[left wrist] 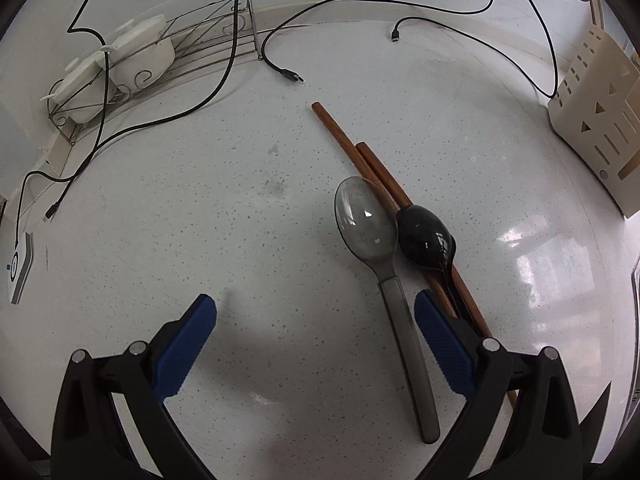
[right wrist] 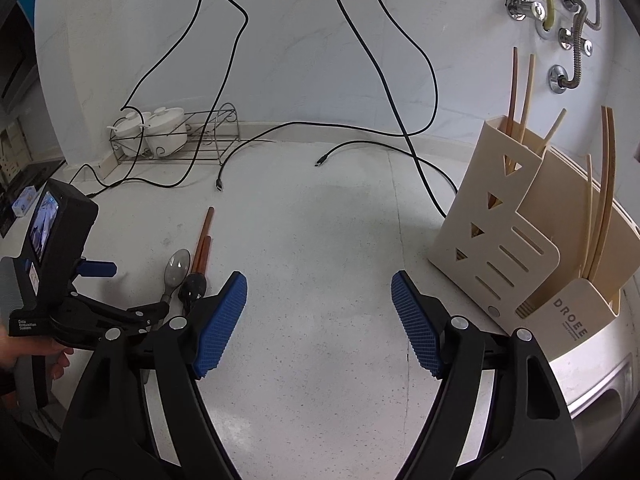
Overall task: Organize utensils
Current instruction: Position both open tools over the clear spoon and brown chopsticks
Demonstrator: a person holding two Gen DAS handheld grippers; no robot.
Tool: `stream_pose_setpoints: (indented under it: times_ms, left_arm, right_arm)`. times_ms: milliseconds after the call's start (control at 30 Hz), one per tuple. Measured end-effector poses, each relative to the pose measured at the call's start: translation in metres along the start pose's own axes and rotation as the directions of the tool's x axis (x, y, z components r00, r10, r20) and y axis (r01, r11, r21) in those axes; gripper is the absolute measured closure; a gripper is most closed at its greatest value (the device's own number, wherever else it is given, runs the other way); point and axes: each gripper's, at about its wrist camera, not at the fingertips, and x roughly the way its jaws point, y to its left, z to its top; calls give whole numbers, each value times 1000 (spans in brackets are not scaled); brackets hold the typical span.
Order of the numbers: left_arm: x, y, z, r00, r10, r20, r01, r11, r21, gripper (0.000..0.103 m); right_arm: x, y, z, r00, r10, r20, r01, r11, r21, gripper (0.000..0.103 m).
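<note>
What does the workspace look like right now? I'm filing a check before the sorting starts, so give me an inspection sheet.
Surface: white speckled counter, faint smudges.
Job's things: clear spoon, black spoon and brown chopsticks lying together; cream holder with pale chopsticks already in it.
Clutter: wire rack with white pots.
Grippers: left gripper open, above clear spoon's handle; right gripper open, empty.
Cables: black cables, loose plugs on counter.
Surroundings: wall pipes, sink rim at right.

Brown chopsticks (left wrist: 360, 160), grey spoon (left wrist: 366, 220), seemingly black spoon (left wrist: 426, 238), speckled white counter (left wrist: 240, 200).
</note>
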Motion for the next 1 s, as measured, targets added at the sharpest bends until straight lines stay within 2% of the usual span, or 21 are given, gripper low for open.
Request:
stream_pose_setpoints:
  times_ms: [300,400,533,733,900,1000]
  left_arm:
    - [5,3,6,999,30,-10,-30,1000,2,5]
    - [7,11,6,1000,13,-24,-13,1000,-19,6]
    - [8,25,3,999,-6,-45,4,999,-49,10]
    - [8,44,-1,999,6,-50,-10,996,-85,11]
    - [7,56,-7,998,0,-58,-7,993,-122,11]
    - [5,61,-12,998,-2,-55,-5,990,-140,11]
  right_arm:
    - [1,1,-2,1000,-3,-3,3,1000,-5,32]
    - [4,4,-3,1000,4,-13,-4,1000,-9,32]
    - [19,11,-4,992,74,-102,-77,997,-22,32]
    - [52,38,-11,955,144,-258,-170,982,-83,32]
    - [66,57,-14,938,157,-309,-201,973,-117,32]
    - [73,66,-15,935,139,-325,-196,969,-148,32]
